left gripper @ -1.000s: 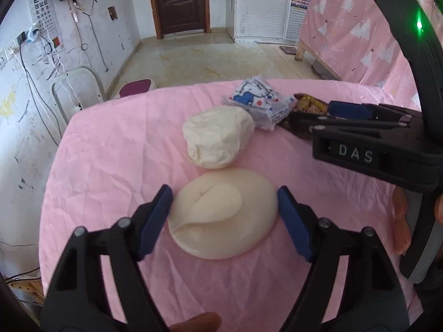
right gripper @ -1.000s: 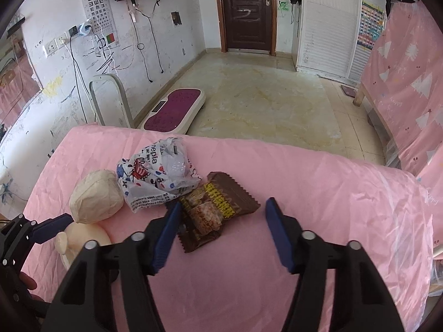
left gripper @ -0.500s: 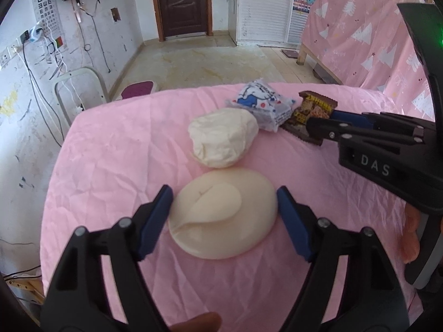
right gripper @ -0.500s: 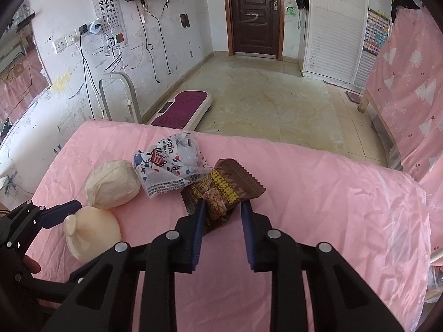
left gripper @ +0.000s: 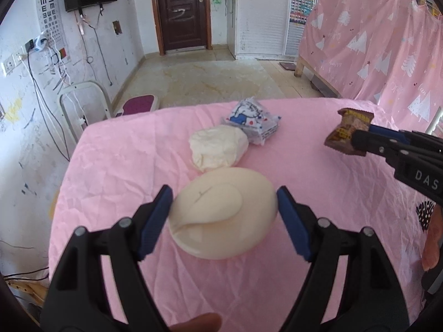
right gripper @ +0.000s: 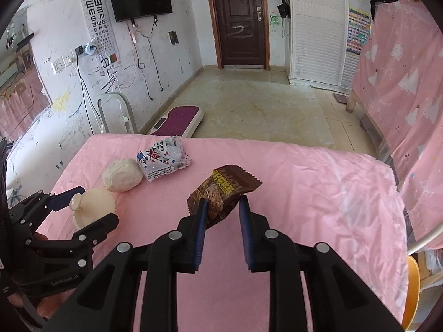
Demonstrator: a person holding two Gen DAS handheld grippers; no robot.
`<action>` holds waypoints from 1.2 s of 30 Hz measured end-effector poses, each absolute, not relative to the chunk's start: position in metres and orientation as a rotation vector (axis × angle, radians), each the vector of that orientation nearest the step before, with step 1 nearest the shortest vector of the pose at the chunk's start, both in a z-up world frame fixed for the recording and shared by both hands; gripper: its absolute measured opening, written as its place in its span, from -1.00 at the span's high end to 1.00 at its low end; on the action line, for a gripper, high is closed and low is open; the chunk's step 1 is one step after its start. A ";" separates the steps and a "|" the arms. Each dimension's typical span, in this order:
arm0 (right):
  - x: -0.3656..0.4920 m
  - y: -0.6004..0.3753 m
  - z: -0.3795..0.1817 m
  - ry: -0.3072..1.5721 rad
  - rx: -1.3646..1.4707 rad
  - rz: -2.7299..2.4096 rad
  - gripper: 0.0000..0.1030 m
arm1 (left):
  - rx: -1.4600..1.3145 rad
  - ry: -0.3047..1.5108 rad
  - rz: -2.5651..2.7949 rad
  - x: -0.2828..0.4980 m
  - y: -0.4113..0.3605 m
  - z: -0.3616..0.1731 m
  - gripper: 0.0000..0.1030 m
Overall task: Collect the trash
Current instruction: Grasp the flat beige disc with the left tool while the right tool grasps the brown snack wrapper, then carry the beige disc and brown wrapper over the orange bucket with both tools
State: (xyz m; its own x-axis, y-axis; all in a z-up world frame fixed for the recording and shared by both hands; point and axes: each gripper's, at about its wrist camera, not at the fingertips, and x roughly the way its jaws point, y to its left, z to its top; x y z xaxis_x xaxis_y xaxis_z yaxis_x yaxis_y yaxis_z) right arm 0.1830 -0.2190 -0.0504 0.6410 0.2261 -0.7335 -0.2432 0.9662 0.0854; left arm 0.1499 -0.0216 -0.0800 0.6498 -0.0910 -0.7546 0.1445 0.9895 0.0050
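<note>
- Your right gripper (right gripper: 221,204) has just been closing; its blue pads now pinch the brown snack wrapper (right gripper: 223,191) at its near end. A second ago the jaws stood wide around it.
- The wrapper is lifted clear of the pink worktop (right gripper: 318,193) and carried rightward; earlier it lay touching the white printed bag (right gripper: 163,159). Now the two are well apart.
- Your left gripper (left gripper: 224,213) hangs with jaws wide on either side of the cream dome-shaped lid (left gripper: 223,215); whether the pads touch it, you cannot tell. Unchanged from a second ago.
- The crumpled white paper ball (left gripper: 218,152) sits just behind the lid, touching the printed bag; neither has moved.
- From the left wrist view, the wrapper (left gripper: 349,135) shows held up at the right gripper's tip.
</note>
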 end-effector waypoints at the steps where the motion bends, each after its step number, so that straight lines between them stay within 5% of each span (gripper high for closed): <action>1: 0.178 -0.223 -0.047 0.826 -0.018 0.263 0.76 | 0.069 0.844 -0.132 0.148 -0.023 -0.077 -0.44; 36: 0.058 -0.417 0.009 0.619 0.150 0.029 0.76 | 0.288 0.667 -0.332 0.088 -0.210 -0.014 -0.44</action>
